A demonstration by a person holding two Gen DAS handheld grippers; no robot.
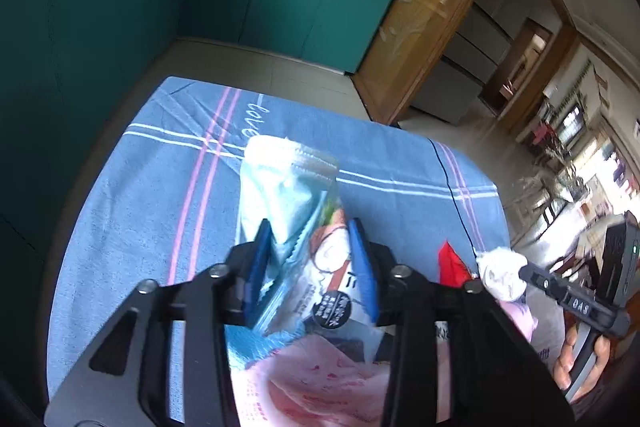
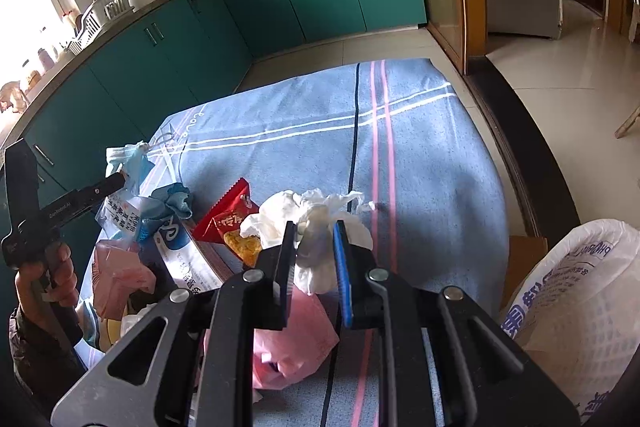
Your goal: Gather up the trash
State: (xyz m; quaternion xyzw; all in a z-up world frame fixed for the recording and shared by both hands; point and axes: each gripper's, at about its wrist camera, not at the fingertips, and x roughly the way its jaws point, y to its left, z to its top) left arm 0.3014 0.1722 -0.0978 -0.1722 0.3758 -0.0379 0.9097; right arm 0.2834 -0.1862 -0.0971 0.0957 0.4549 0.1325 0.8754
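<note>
My right gripper (image 2: pixel 314 251) pinched a crumpled white tissue (image 2: pixel 316 239) tight; my left gripper (image 1: pixel 312 259), part-open, loosely straddled a plastic pouch (image 1: pixel 288 195).

A bench (image 2: pixel 420 163) covered with a blue cloth (image 2: pixel 304 115) striped in white, pink and dark blue carries the litter. At its near left part lie a red snack wrapper (image 2: pixel 228 211), a crumpled blue rag (image 2: pixel 172 203), a printed plastic pouch (image 2: pixel 180 259), pink plastic bags (image 2: pixel 120 275) and crumpled white tissue (image 2: pixel 276 215). The far and right parts of the cloth are bare.
</note>
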